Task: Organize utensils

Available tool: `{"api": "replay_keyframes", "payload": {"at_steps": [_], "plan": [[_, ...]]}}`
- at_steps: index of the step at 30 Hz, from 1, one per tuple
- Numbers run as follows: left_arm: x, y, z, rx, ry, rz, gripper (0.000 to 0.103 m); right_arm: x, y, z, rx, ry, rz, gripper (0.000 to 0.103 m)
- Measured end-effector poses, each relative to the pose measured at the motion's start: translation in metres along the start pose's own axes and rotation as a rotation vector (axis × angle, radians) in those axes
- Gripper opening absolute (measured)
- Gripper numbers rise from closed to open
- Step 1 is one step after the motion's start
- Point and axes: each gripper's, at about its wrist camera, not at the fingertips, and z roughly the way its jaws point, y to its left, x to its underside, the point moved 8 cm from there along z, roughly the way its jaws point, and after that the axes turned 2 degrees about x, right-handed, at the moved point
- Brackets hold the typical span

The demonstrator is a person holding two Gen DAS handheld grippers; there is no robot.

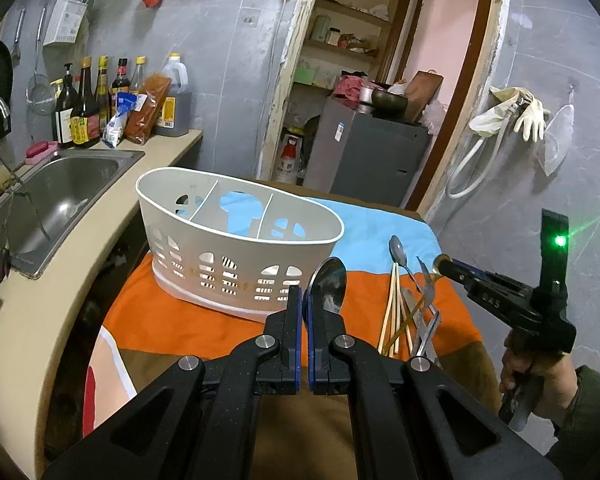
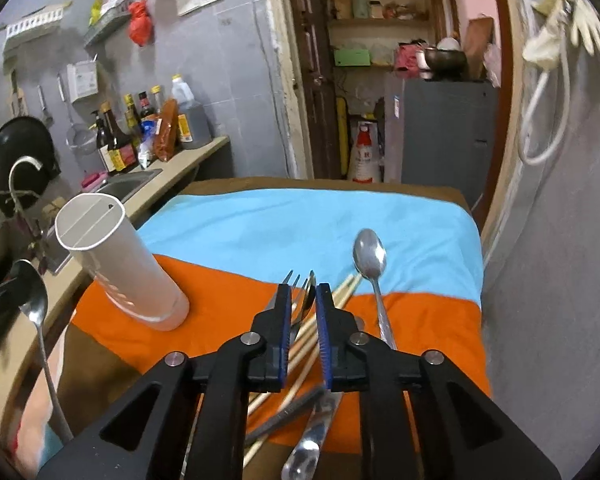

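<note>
Left wrist view: the left gripper [image 1: 304, 300] is seen nearest, its jaws clamped on a spoon [image 1: 329, 282], whose bowl stands up just in front of the caddy [image 1: 236, 240]. That white three-compartment caddy is set upright on an orange and blue cloth [image 1: 204, 320]. To the right of the caddy, a pile is formed by chopsticks [image 1: 392, 308], a fork [image 1: 427, 284], a knife [image 1: 414, 312] and a second spoon [image 1: 399, 254] lying on the cloth. Right of that pile, the right gripper [image 1: 444, 266] is held in a hand [image 1: 540, 384]; the letters "DAS" are moulded on its body.

From the right wrist, the right gripper's jaws are seen slightly apart above the pile, with nothing pressed between them. Beyond the caddy, sauce bottles [image 1: 84, 104] are lined up by the sink [image 1: 60, 192]; their labels cannot be read. Farther back, a red and white sack [image 2: 366, 152] bears a letter "R".
</note>
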Motion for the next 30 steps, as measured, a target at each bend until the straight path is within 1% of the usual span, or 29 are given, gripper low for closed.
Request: {"api": "replay_keyframes", "payload": {"at_steps": [3, 5, 6, 7, 12, 16, 18, 20, 25, 28, 29, 30], "plan": [[0.0, -0.001, 0.002, 0.007, 0.003, 0.007, 0.0, 0.005, -0.007, -0.004, -0.006, 0.0, 0.029, 0.013], [-0.001, -0.003, 0.003, 0.014, 0.006, 0.014, 0.0, 0.007, -0.011, -0.004, 0.002, 0.015, 0.049, 0.013], [-0.001, -0.004, 0.004, 0.018, 0.007, 0.018, 0.0, 0.009, -0.015, -0.002, 0.011, 0.026, 0.059, 0.018], [-0.001, -0.006, 0.005, 0.022, 0.01, 0.024, 0.0, 0.011, -0.018, 0.0, 0.014, 0.037, 0.067, 0.021], [0.0, -0.01, 0.01, 0.028, 0.015, 0.034, 0.0, 0.008, -0.036, 0.019, 0.007, 0.068, 0.091, 0.022], [0.002, -0.012, 0.017, 0.016, 0.017, 0.03, 0.0, 0.0, -0.051, 0.051, 0.007, 0.121, 0.084, 0.024], [0.002, -0.011, 0.02, 0.008, 0.017, 0.026, 0.0, -0.005, -0.057, 0.068, 0.016, 0.136, 0.08, 0.032], [0.001, -0.01, 0.022, -0.004, 0.015, 0.02, 0.0, -0.013, -0.063, 0.089, 0.019, 0.159, 0.076, 0.035], [-0.003, -0.007, 0.023, -0.033, -0.002, 0.011, 0.0, -0.023, -0.069, 0.135, 0.018, 0.236, 0.066, 0.038], [-0.006, -0.004, 0.022, -0.045, -0.009, 0.004, 0.0, -0.022, -0.07, 0.153, 0.027, 0.285, 0.055, 0.041], [-0.006, -0.003, 0.022, -0.048, -0.011, 0.002, 0.0, -0.023, -0.069, 0.156, 0.031, 0.289, 0.05, 0.041], [-0.007, -0.002, 0.021, -0.051, -0.014, -0.001, 0.0, -0.024, -0.069, 0.157, 0.037, 0.287, 0.043, 0.038]]}}
